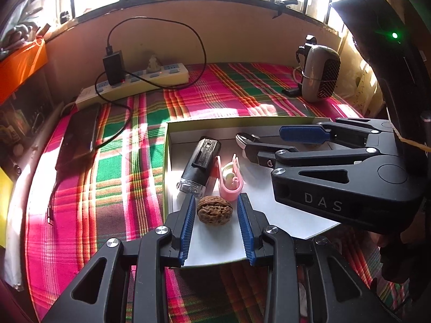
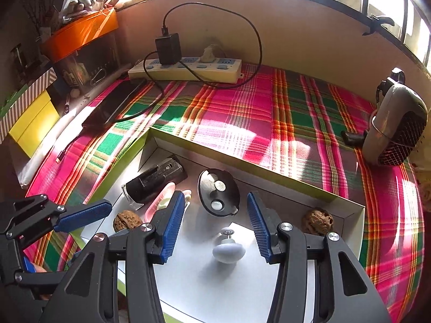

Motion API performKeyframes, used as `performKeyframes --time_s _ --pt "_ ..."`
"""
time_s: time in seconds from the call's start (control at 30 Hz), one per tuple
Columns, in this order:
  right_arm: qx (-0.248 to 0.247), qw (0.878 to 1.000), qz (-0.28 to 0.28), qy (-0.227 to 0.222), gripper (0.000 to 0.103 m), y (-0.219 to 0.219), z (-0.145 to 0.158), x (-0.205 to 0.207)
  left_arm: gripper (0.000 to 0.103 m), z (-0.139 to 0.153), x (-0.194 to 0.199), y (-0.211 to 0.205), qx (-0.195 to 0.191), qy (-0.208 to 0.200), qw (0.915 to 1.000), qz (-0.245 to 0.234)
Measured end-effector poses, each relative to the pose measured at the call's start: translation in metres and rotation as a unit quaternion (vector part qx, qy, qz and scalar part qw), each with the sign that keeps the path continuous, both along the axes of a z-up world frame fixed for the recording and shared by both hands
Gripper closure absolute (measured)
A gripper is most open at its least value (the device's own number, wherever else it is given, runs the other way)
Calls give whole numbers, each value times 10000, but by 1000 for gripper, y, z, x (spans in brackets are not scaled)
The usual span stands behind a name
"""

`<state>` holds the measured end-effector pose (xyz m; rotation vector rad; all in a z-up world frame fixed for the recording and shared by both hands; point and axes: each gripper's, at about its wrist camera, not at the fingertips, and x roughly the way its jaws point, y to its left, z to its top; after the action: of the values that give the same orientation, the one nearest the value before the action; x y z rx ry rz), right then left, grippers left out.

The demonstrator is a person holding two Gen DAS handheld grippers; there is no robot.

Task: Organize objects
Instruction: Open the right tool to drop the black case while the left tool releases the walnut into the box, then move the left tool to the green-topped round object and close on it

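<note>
Brown shell: I am looking at a wrinkled walnut (image 1: 214, 209) lying on the white floor of the box (image 1: 168, 161), near its front left corner.
Left gripper: my left gripper (image 1: 216, 210) is sitting with its blue pads spread apart on either side of that walnut, and neither pad is touching the shell.
Right gripper: my right gripper (image 2: 215, 215) is also standing apart, gripping nothing, with a white knob (image 2: 229, 250) lying on the floor between its fingers.
Second walnut: another walnut (image 2: 317, 221) is resting in the box's right corner, close against the wall.
Neighbours: a pink clip (image 1: 229, 179) is lying just behind the first walnut, and a black flashlight (image 1: 199, 167) is lying beside the clip toward the left wall.
Dark piece: a black oval part (image 2: 218, 192) with two silver discs is sitting ahead of the right gripper, past the knob.
Edges: the box's green rim is running close on the left of the flashlight, and the far wall is rising behind the oval part.
Open room: bare white floor is showing around the knob and toward the near edge.
Surroundings: the box is sitting on a plaid cloth (image 2: 242, 113), with a power strip (image 2: 186, 70) and a small heater (image 2: 396, 132) well apart from it.
</note>
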<state>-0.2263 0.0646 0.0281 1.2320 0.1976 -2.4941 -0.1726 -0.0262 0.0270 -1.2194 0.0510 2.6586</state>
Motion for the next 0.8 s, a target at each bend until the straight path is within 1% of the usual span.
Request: performKeyframes --time_s 0.37,0.53,0.63,0.73,0.8 --pt "-215 9991 -174 325 53 14 24 43 73 19 34 2 80 269 9996 23" --pt "-235 9985 -206 460 53 18 30 69 73 22 49 5 46 340 9994 -25" --pt "-292 9978 -286 514 53 22 32 81 73 22 57 7 89 339 9994 -39" --pt "-356 9972 -353 557 53 28 33 92 73 21 67 8 -5 419 9991 11" --pt "-350 9969 -408 568 53 30 31 98 73 20 72 7 66 392 9992 -2"
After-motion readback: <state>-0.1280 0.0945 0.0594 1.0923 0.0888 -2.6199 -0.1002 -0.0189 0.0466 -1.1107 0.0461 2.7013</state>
